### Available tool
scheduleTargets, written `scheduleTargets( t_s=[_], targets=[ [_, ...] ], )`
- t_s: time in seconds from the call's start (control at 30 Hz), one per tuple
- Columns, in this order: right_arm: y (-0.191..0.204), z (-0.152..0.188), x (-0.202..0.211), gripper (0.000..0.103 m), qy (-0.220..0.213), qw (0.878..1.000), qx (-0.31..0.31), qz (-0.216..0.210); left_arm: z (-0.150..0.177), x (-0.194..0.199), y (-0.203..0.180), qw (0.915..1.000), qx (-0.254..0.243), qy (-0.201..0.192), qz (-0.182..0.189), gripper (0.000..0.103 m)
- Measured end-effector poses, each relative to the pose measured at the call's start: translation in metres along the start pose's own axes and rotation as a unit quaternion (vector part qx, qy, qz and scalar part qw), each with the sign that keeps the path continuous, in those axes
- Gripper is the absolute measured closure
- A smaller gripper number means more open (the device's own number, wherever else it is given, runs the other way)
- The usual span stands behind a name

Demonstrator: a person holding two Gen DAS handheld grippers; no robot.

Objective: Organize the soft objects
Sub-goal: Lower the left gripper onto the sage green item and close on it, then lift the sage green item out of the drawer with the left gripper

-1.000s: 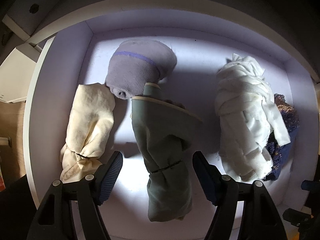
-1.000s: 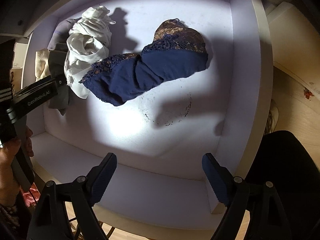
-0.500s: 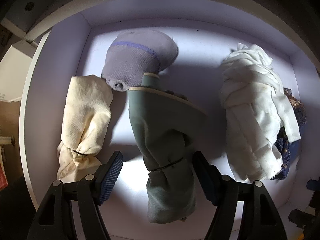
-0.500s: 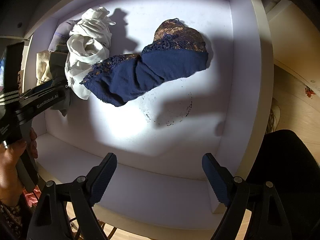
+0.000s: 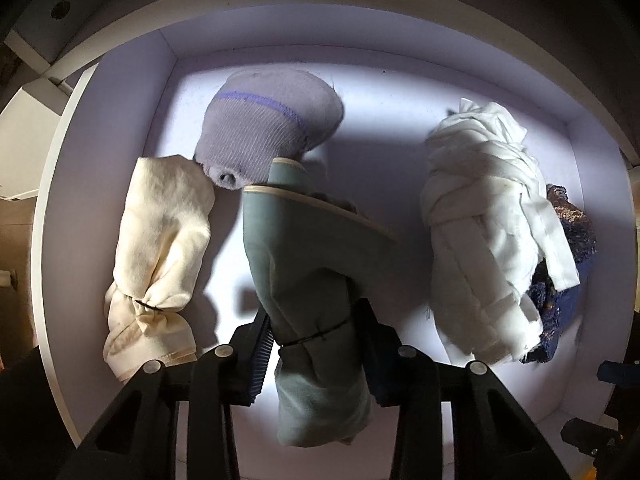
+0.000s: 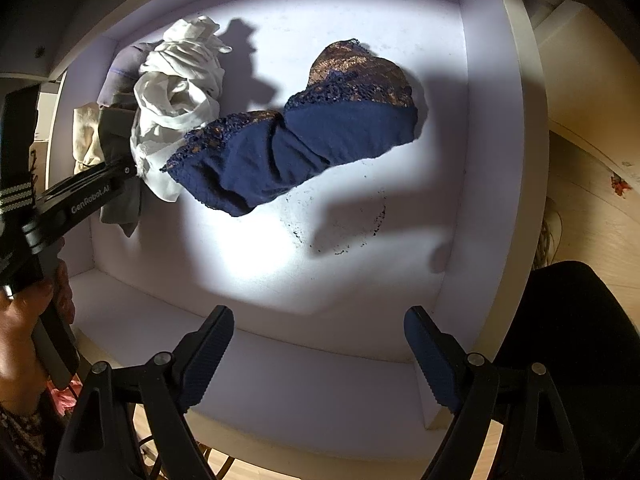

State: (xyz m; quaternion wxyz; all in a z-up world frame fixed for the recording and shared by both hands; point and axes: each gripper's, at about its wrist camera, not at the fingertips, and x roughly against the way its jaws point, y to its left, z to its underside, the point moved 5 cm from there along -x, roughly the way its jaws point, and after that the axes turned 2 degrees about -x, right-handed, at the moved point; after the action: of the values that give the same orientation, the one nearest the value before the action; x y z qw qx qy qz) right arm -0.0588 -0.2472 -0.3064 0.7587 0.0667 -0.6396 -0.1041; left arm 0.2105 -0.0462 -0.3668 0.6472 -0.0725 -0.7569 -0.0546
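Inside the shallow white drawer (image 5: 100,160), most of the sorting looks done along its left side. A cream cloth roll tied with a thin band (image 5: 160,248) lies by the left wall, a rolled grey sock with a purple stripe (image 5: 264,128) sits at the back, and a sage-green cloth roll with a pale trim (image 5: 308,280) lies between them and a loosely wrapped white fabric bundle (image 5: 480,232).

The left gripper (image 5: 316,340) has just been closing, and its ribbed pads now press on the green roll at its tied waist, one on each side. Whether that roll is being straightened or is about to be carried off, the views do not settle.

The right gripper (image 6: 316,356) hangs with its jaws wide apart and nothing between them, above the drawer's near edge. Beyond it, a navy padded bra with coppery lace (image 6: 304,136) lies sprawled and unfolded, its left end against the white bundle. That piece, and probably the untidy white bundle, look like the remaining work; the drawer's right half has room.
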Motion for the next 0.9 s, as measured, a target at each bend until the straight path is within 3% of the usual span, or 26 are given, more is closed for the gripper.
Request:
scheduleTargets(
  t_s=[0.23,0.9],
  targets=[
    [-0.002,-0.003,0.003,0.015,-0.004,1.0,-0.003,-0.001,0.009,0.0,0.012,1.0,-0.001,0.002,-0.005,0.065],
    [-0.01,-0.009,0.018,0.015,-0.016,1.0,-0.016,-0.007,0.037,0.067,0.052,0.9996,0.015,-0.022,0.006,0.066]
  ],
)
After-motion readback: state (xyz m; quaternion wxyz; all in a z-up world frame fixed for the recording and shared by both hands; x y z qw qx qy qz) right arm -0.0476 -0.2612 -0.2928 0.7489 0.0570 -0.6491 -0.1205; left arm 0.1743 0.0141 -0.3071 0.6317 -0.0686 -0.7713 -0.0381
